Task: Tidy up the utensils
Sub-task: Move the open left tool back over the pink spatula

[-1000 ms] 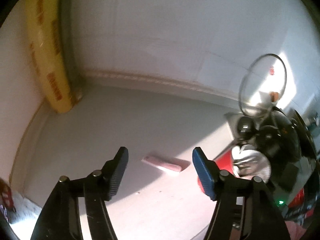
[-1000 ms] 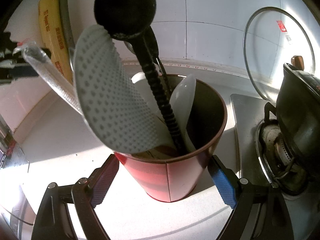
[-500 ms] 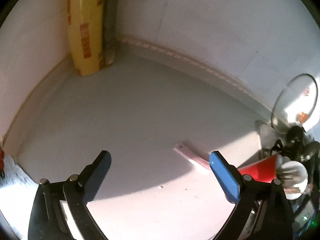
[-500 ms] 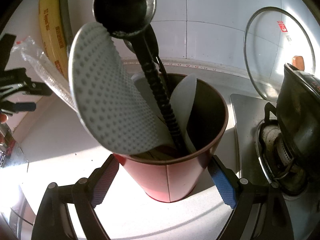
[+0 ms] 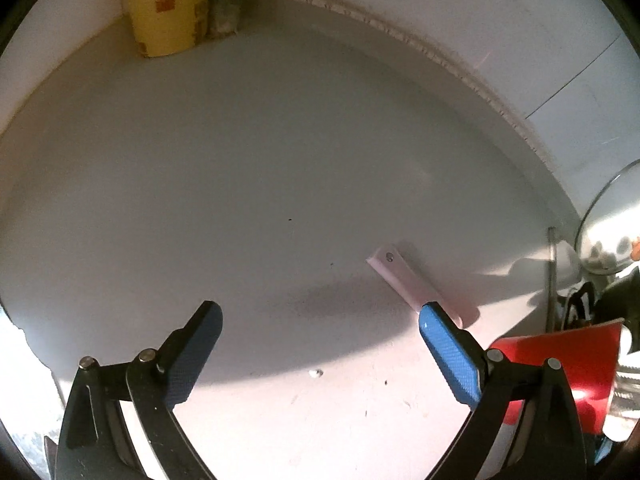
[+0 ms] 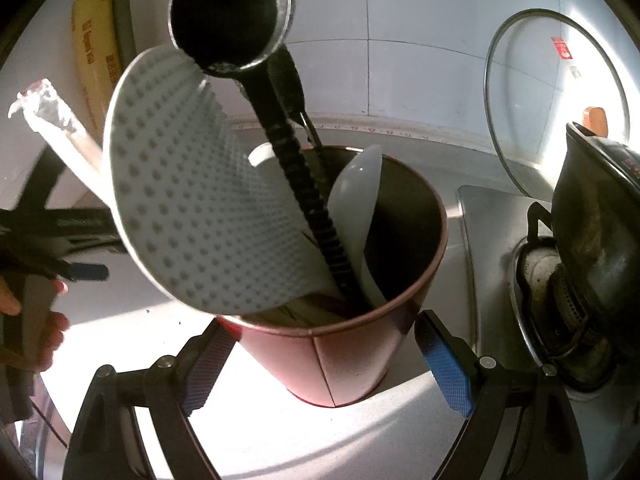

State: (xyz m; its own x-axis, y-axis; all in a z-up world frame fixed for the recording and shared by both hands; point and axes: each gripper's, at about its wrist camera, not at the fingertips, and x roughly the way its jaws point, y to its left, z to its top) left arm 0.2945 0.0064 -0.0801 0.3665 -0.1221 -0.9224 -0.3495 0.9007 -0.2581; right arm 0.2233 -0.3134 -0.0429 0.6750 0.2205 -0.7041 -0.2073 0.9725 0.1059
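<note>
Countertop (image 5: 240, 160), pale handle (image 5: 404, 276) half-hidden

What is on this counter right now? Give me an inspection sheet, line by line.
Surface: pale counter, a few specks, part sunlit.
Job's things: red holder with ladle, dotted paddle, white spoon; pink flat piece lying loose.
Clutter: yellow roll in the corner.
Grippers: left gripper open, empty; right gripper flanks the holder, contact unclear.
Cables: nothing seen.
Surroundings: tiled wall, glass lid, dark pot on the stove.
</note>
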